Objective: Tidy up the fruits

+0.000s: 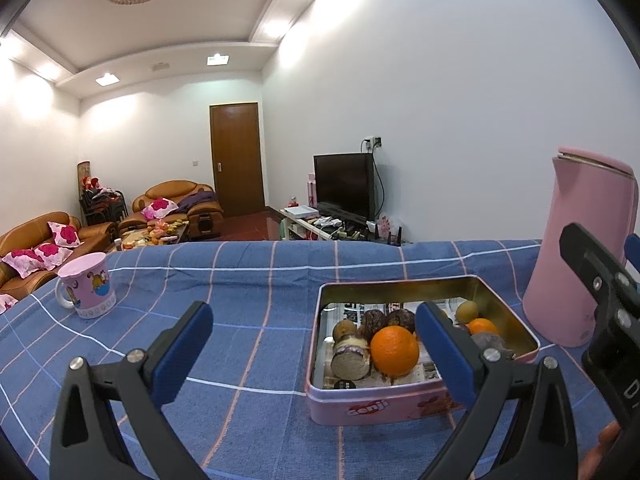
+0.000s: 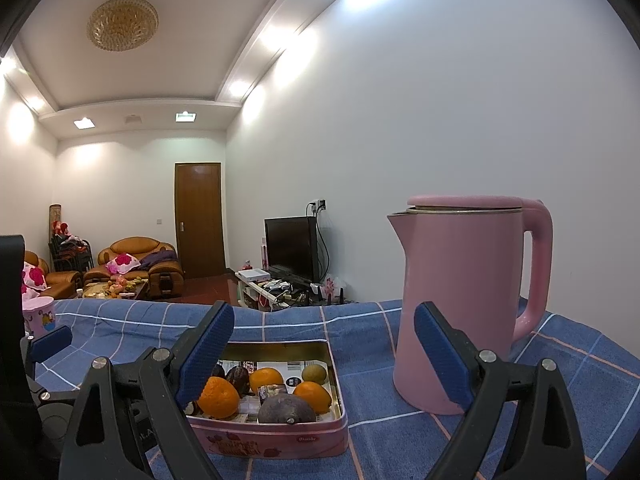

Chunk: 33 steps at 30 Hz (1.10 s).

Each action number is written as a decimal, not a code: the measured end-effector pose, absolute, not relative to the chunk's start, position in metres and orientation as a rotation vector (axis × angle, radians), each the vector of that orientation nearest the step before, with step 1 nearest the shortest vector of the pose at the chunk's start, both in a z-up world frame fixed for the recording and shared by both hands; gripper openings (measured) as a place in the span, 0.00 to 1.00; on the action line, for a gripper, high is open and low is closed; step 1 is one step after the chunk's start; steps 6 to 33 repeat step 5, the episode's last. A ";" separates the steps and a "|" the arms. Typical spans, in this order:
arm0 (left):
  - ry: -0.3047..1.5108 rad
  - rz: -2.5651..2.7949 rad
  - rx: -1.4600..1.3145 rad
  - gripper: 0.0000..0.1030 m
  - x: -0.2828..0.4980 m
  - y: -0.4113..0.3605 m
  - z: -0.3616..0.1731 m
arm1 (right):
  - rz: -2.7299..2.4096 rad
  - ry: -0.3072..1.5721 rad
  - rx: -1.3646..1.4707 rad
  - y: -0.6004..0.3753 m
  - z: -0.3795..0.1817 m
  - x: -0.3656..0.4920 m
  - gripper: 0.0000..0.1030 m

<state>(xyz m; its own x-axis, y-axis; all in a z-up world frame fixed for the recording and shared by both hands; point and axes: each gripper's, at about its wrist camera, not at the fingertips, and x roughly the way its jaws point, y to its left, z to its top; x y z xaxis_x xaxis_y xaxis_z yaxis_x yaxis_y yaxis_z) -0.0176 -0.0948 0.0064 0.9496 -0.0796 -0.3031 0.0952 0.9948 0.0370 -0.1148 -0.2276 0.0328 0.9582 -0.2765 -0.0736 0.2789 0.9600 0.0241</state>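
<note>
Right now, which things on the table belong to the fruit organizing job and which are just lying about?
Belongs to the job:
- pink tin, open, with the fruit inside
- large orange
- two smaller oranges
- dark purple fruit
- round greenish-brown fruit
- left gripper and right gripper, both open and empty

Just lying about:
- pink kettle
- pink mug
- blue checked tablecloth

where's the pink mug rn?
The pink mug stands upright on the blue checked cloth, far left in the left wrist view, well apart from the pink tin of fruit.
</note>
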 end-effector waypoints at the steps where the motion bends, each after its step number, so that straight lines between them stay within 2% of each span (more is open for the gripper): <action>1: 0.307 -0.089 0.052 1.00 -0.017 -0.094 0.006 | -0.281 0.071 0.034 -0.229 0.033 -0.115 0.90; 33: 0.305 -0.091 0.053 1.00 -0.017 -0.095 0.006 | -0.282 0.070 0.035 -0.229 0.033 -0.115 0.90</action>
